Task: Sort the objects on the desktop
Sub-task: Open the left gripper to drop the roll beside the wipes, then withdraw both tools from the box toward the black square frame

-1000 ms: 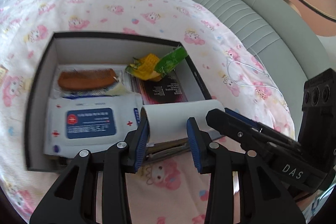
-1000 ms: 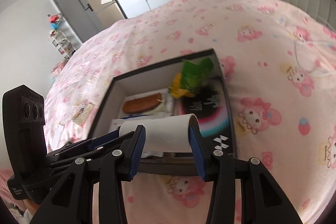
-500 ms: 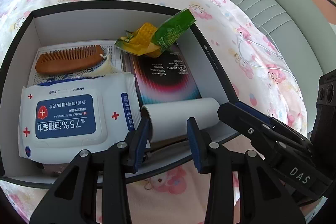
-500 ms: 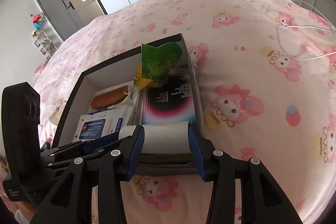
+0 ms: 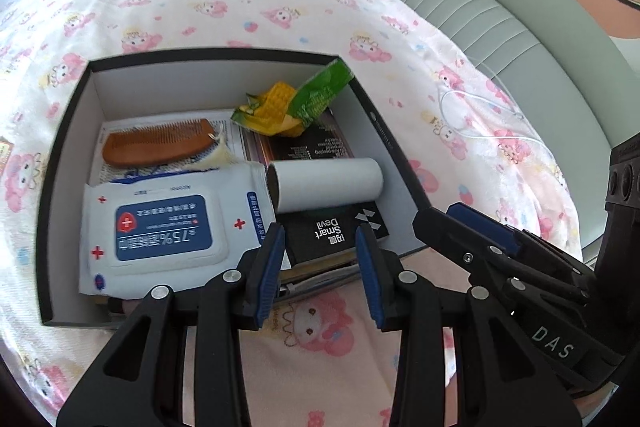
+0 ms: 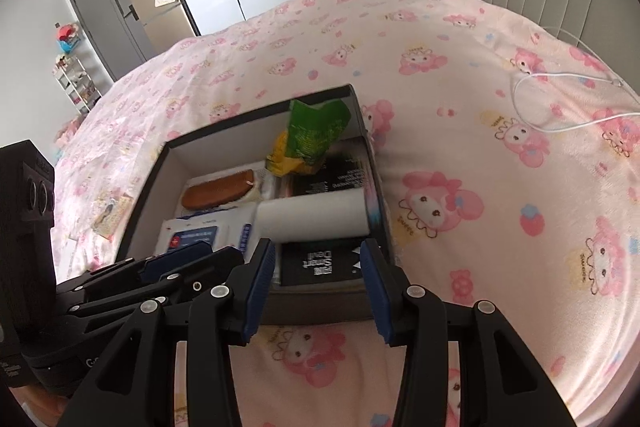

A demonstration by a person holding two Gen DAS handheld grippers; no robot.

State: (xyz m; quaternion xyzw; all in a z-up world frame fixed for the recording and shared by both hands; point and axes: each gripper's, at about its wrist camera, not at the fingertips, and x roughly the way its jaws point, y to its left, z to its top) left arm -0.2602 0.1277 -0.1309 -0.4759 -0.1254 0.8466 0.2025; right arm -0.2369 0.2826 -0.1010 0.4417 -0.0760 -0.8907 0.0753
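the left gripper [image 5: 320, 267] and right gripper [image 6: 318, 281] both stand partly apart and empty, hovering at the near rim of the black box [image 5: 60, 155]; a second ago both clamped the white roll [image 5: 326, 185], which now lies free on the dark booklet [image 5: 336, 235], at 12 o'clock from each tool; the wipes pack [image 5: 160, 227] sits at 9 o'clock of the roll, the wooden comb [image 5: 158, 143] at 10 o'clock; only the right view shows the grey door [image 6: 106, 23].
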